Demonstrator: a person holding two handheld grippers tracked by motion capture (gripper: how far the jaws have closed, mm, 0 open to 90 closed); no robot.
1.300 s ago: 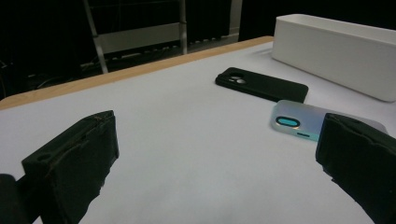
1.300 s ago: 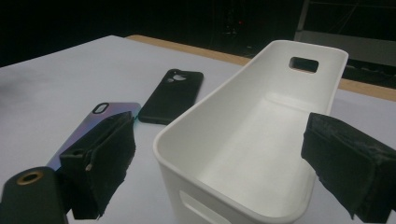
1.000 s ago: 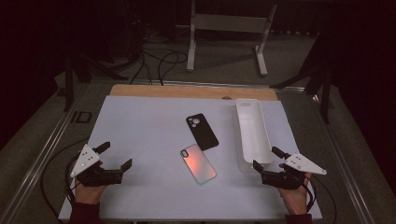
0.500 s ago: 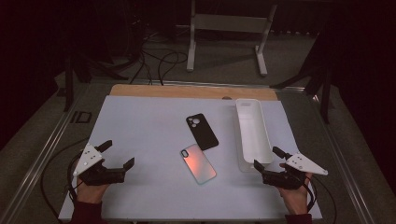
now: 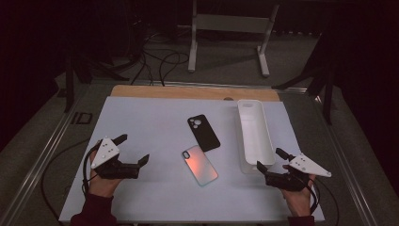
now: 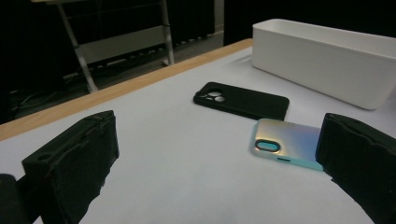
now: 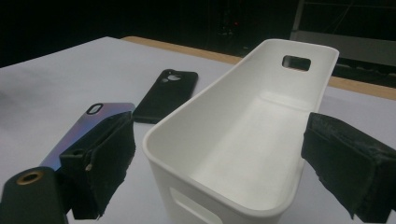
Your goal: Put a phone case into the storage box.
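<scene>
Left gripper [image 5: 134, 149] has slid a touch toward 3 o'clock since the earlier frame, jaws wide apart, nothing between them; right gripper [image 5: 270, 160] hasn't budged, also gaping empty. Iridescent phone case [image 5: 200, 165] lies flat mid-table, between the two, black phone case [image 5: 203, 133] just beside it at 12 o'clock, white bin [image 5: 254, 134] at 3 o'clock. Risk, prob: thin flat case skids on the white tabletop [image 5: 141, 117] if pinched at a shallow angle. No legible writing or brand anywhere.
</scene>
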